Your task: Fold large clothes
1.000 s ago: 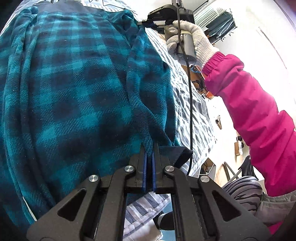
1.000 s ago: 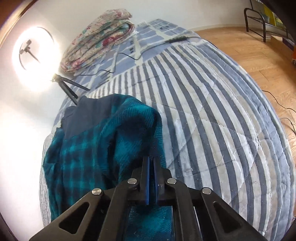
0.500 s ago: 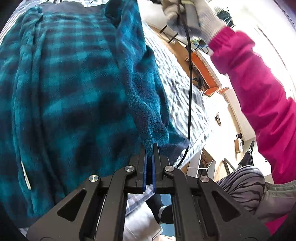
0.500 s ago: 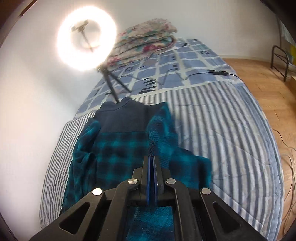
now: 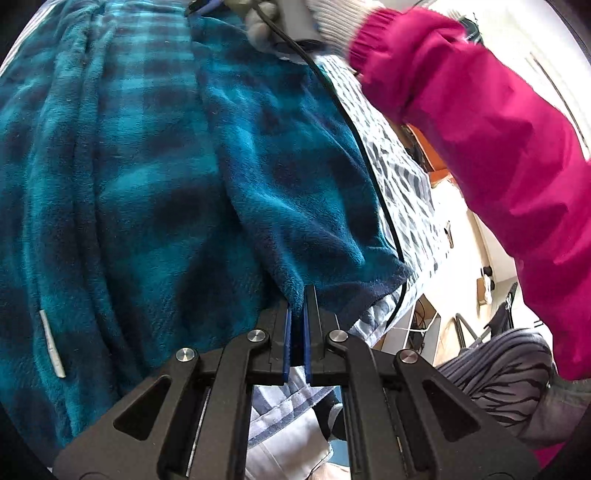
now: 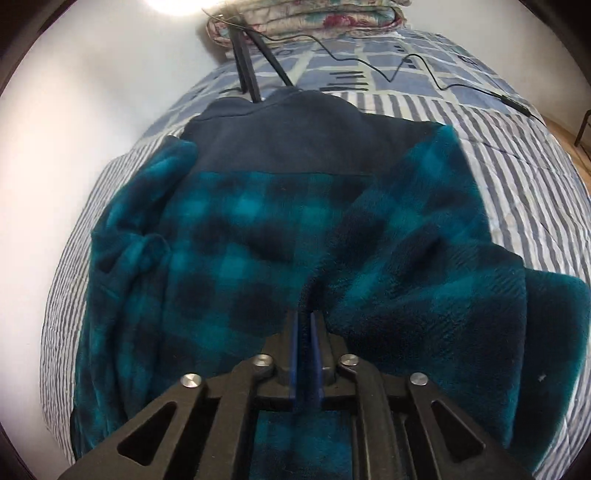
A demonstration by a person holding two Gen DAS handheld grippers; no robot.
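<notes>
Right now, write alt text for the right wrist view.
A teal plaid fleece lies on a striped bedspread, one side folded in over its middle. The right gripper sits low over it, jaws opening with a fold of fleece between them. A folded floral quilt and a tripod stand at the bed's far end.
</notes>
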